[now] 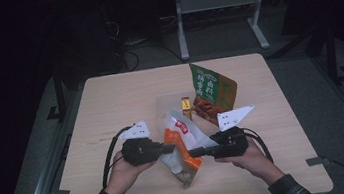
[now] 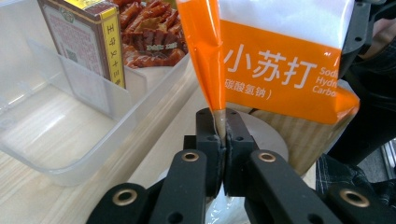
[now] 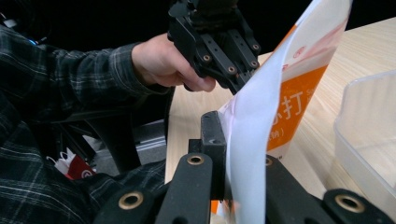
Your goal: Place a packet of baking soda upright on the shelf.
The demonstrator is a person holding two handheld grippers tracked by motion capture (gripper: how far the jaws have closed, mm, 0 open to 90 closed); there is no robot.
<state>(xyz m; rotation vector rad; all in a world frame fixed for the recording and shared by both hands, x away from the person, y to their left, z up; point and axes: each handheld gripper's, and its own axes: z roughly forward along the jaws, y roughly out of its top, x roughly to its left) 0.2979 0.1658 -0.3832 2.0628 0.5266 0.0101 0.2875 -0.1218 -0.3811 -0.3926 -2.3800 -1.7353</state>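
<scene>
The orange and white pouch [image 1: 181,149] is held up above the near part of the bench [image 1: 110,105], just in front of the clear bin [image 1: 162,109]. The left tongs [image 1: 170,148] are pinched on its orange side seam, and the right tongs [image 1: 193,152] are pinched on its white edge. To do the step well, both grips should be kept firm and the two hands moved together, so that the pouch is not pulled apart or twisted while it is carried to the bin. It should be lowered upright into free space beside the yellow box [image 1: 186,106]. In the left gripper view, the print on the pouch, a divider in the bin and the box standing behind it are seen. In the high view, the green bag [image 1: 212,91] leaning at the bin's far right is seen whole.
</scene>
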